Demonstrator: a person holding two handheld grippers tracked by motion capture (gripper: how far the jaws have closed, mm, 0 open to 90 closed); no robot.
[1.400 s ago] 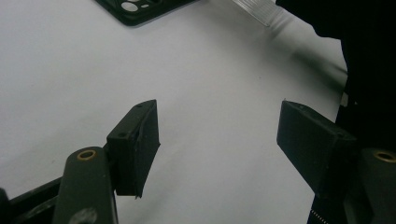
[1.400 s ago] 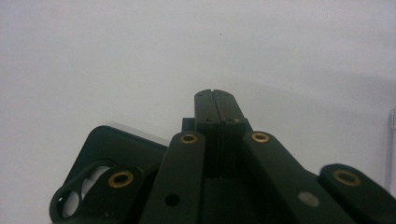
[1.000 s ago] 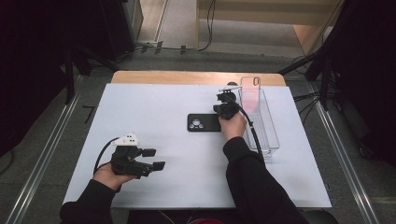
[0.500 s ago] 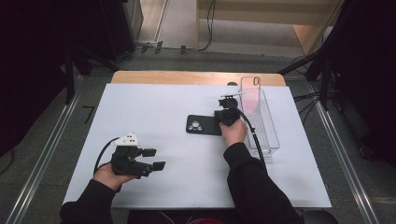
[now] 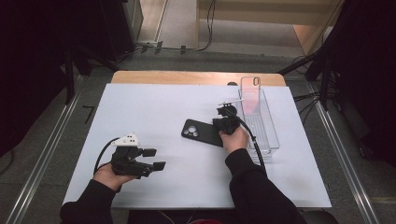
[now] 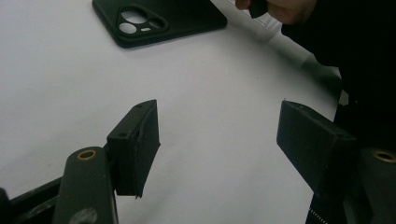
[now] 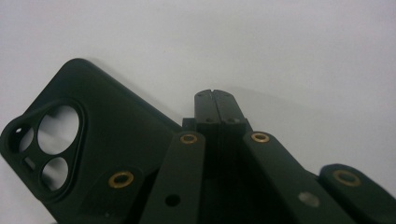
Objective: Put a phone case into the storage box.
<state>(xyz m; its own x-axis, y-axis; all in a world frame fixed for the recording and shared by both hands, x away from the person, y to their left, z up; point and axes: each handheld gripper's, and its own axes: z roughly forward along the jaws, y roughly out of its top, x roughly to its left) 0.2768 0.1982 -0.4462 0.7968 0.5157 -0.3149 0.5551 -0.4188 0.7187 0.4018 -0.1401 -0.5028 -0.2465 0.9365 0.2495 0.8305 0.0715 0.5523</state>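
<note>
The left gripper (image 5: 156, 159) rests low over the white table (image 5: 154, 107), held level in the person's left hand (image 5: 108, 176), forearm coming in from the near edge. Its jaws stand apart with nothing between them, only bare table beyond the fingertips. Ahead of those fingers and to their right lies the black phone case (image 6: 159, 21), flat, back up, with its round camera cut-outs showing.

The right gripper (image 7: 215, 95) tilts down at the case's near end, gripped by the right hand (image 5: 235, 138). Its jaws are pressed together, pad to pad, with nothing pinched. The case (image 7: 84, 140) lies just beside the closed fingertips, on their left. Beyond that hand stands a clear tray (image 5: 266, 126) holding an upright transparent case (image 5: 250, 93).
</note>
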